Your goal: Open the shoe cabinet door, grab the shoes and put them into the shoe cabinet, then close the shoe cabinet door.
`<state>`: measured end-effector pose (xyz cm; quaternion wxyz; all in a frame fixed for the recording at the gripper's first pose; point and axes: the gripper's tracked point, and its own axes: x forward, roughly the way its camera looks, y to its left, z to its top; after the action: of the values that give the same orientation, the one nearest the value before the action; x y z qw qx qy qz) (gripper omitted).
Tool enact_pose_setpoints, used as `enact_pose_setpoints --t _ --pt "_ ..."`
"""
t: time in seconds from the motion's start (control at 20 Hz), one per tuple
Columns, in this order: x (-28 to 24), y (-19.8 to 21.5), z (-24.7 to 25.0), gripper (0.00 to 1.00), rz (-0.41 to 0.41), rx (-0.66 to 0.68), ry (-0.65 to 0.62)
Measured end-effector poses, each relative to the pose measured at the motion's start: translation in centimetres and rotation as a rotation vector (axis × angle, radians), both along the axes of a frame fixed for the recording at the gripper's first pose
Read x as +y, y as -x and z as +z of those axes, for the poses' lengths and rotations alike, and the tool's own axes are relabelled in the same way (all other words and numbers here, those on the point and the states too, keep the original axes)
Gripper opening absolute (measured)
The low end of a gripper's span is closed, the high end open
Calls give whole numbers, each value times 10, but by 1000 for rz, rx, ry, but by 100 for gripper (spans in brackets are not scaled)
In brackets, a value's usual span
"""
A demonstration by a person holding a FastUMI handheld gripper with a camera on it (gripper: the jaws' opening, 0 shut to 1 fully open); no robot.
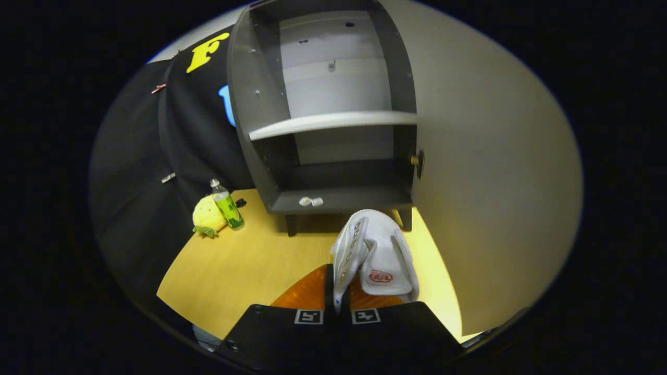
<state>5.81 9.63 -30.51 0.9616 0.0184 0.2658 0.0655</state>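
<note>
The dark grey shoe cabinet (260,130) stands ahead of me on the wooden floor with its door (495,172) swung wide open to the right. Its middle shelf (333,122) and bottom compartment (338,198) hold no shoes. A white shoe (378,255) hangs tilted just ahead of my fingers, its side wall pinched between them. My gripper (337,297) is shut on the shoe, lifted above the floor in front of the cabinet's lower opening.
A yellow plush toy (207,216) and a green bottle (227,205) sit on the floor left of the cabinet, against the black cloth wall. A small metal catch (310,201) lies on the bottom shelf's front edge. The open door bounds the right side.
</note>
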Motion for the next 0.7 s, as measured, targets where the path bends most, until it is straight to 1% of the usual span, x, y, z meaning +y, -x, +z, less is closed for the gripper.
enact_pose_setpoints --t 0.15,0.3,0.45,0.55,0.7 --pt "15 -15 60 5 25 -54 -18" --pt "24 -41 109 5 22 -80 -51" --pt "28 -78 145 5 26 -114 -49" --pt "36 -104 160 5 44 -111 -38" --pt "44 -150 186 5 45 -144 -45"
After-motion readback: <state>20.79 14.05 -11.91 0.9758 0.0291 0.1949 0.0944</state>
